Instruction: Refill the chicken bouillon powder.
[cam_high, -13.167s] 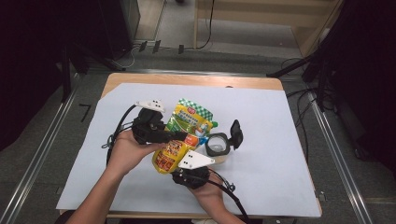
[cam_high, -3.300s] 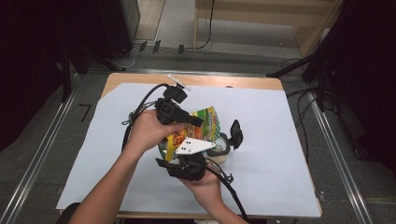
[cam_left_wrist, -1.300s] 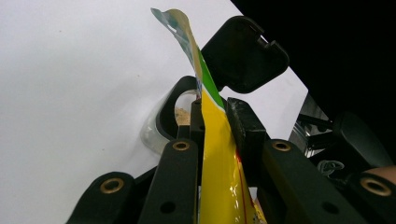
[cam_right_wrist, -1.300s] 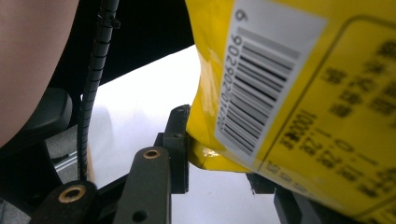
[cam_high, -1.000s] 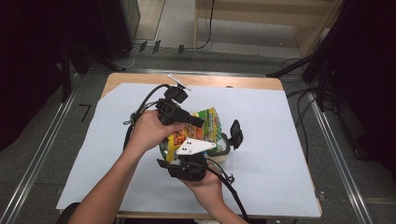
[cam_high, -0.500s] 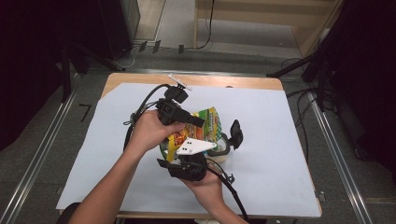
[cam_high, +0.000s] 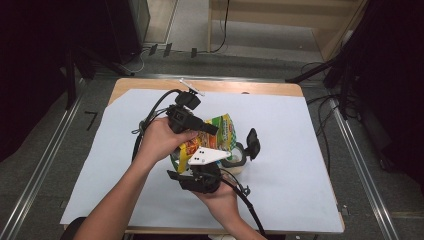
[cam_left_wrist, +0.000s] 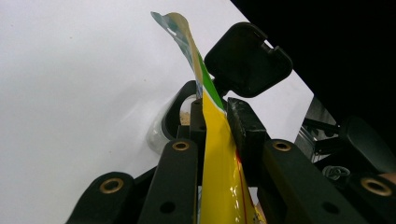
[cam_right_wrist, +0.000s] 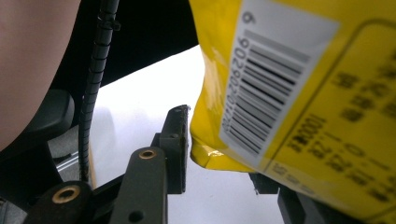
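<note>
1. Left gripper: jaws pinched flat on the yellow snack bag, as its own view shows.
2. Right gripper: its jaws have just been opening; the bag's barcoded corner lies between them, one pad apart from it.
3. Open container with black flip lid: high view places it mid-table, just beside the bag.

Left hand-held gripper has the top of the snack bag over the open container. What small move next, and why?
Probably tip the snack bag further toward the container. The left hand-held gripper pinches its top edge; the right hand-held gripper sits at the bag's bottom corner without clearly clamping it, and the lid stands open.
</note>
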